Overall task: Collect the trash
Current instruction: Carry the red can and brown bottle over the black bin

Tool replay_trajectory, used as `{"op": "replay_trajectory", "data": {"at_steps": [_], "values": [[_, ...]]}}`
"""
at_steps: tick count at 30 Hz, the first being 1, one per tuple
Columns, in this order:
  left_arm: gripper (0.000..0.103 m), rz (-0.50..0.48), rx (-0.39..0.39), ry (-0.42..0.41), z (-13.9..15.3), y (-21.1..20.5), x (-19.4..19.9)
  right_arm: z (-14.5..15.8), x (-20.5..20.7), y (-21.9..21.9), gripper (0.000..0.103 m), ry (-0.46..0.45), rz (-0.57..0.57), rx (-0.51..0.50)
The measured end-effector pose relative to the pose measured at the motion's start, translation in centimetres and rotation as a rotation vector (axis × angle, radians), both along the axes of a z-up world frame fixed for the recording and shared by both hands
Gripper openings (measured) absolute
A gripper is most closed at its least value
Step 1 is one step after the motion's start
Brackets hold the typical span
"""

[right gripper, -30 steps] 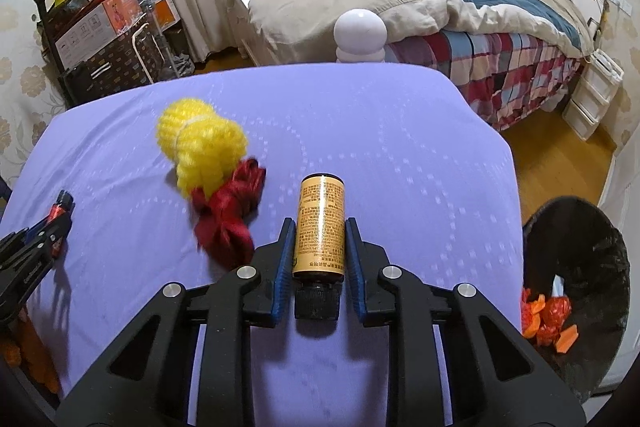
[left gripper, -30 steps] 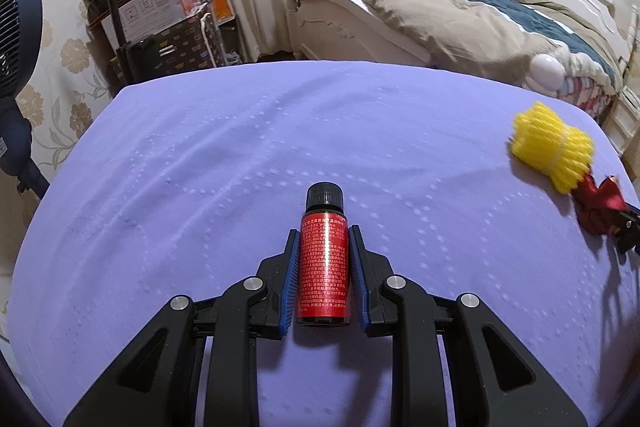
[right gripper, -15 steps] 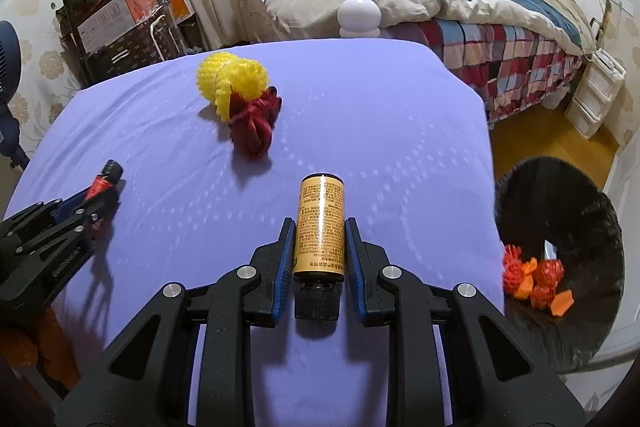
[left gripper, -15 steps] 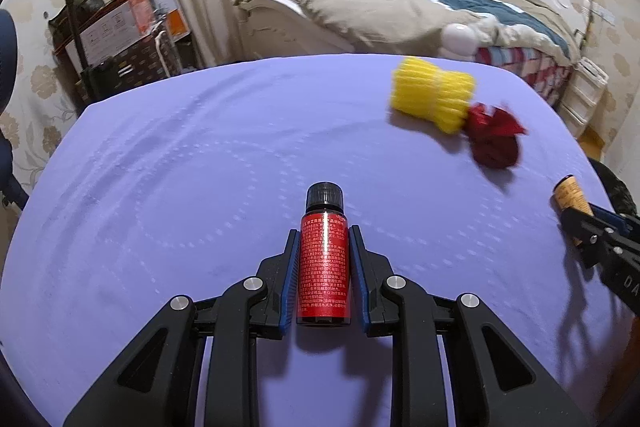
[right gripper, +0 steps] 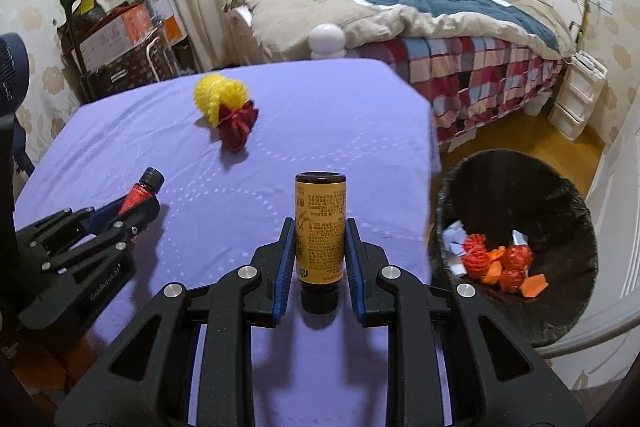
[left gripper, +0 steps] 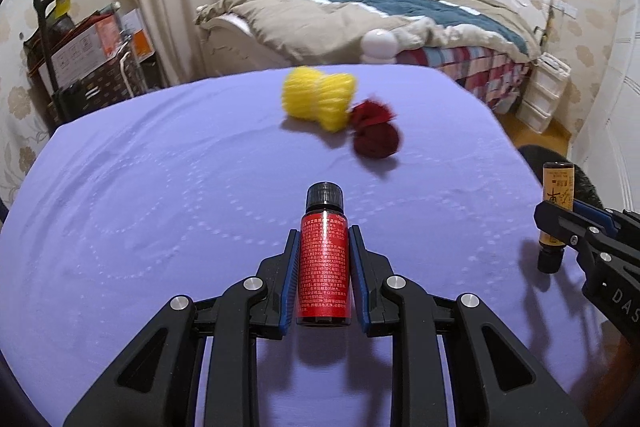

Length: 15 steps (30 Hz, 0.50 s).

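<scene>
Left gripper (left gripper: 324, 267) and right gripper (right gripper: 320, 247) each clamped on something.

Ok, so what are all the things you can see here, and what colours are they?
Red bottle: one, red label, black cap, held in the left tongs.
Yellow bottle: one, yellow label, dark cap, held cap-down in the right tongs.
Foam net: one, yellow, far part of the table.
Crumpled wrapper: one, dark red, touching the foam net.
Table: one, purple cloth.
Trash bin: one, black, on the floor to the right of the table, holding orange and white scraps.
Bed: one, white frame, behind the table.
Left tongs: black, blue pads.
Right tongs: black, blue pads.
</scene>
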<state>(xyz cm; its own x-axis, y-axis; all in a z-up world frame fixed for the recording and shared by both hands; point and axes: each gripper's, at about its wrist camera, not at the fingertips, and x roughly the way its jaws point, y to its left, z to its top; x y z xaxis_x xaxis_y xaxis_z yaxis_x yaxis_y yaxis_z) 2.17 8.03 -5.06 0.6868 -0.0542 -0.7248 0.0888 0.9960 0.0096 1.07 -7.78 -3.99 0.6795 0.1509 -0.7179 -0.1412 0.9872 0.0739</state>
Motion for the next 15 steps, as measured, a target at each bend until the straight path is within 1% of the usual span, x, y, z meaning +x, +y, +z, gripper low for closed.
{"op": "replay_trajectory", "data": {"at_steps": [7,15], "values": [[0.025,-0.069,-0.022,-0.040,1.5,-3.8,0.4,0.8,-0.4,-4.2,0.023,-0.037,-0.103,-0.023],[0.025,-0.171,-0.031,-0.074,2.5,-9.1,1.5,0.8,0.0,-9.6,0.023,-0.056,-0.233,-0.055]]}}
